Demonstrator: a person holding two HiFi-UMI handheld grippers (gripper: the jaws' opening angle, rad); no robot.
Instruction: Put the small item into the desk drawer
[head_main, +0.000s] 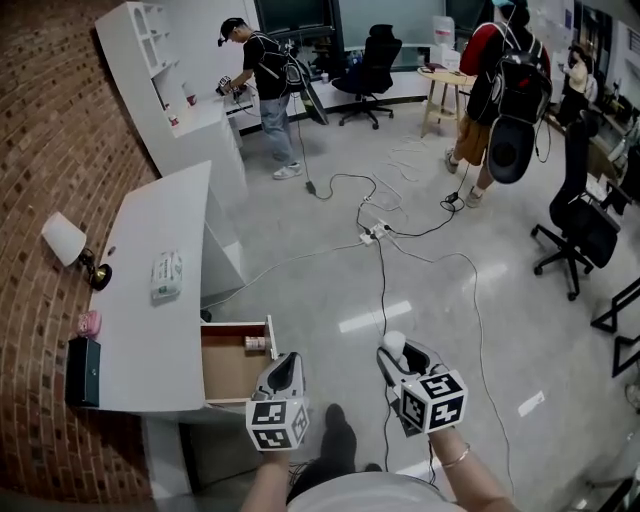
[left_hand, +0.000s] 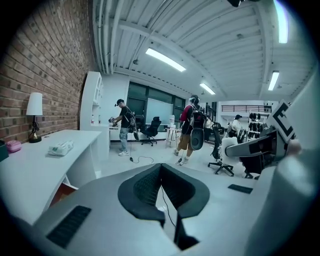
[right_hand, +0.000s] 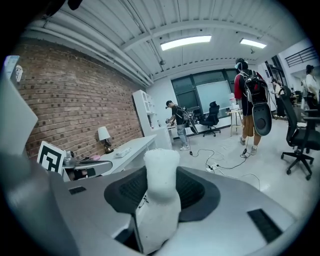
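The small item (right_hand: 159, 190), a white bottle-shaped piece, is clamped upright between the jaws of the right gripper (head_main: 397, 358), its rounded top standing proud of the jaw tips. The left gripper (head_main: 288, 362) is held level with it, just to its left, with jaws drawn together and nothing between them. The open drawer (head_main: 225, 368) lies just beyond the outer side of the left jaws and well to the left of the right jaws, pulled out from under the white counter (head_main: 150, 300). A small object (head_main: 256, 343) is already seen in the corner closest to the left jaws. The carry toward the drawer is judged to be the step in hand, with the placing not yet done. It would be done well if the item were swung leftward past the left jaws, which should be kept out of the path. The item should then be lowered onto the bare middle of the drawer floor and released only once its base is supported, since so tall and narrow a shape is likely to topple. Farther from the jaws, a tissue pack (head_main: 167, 275) and a lamp (head_main: 63, 240) are set on the counter.
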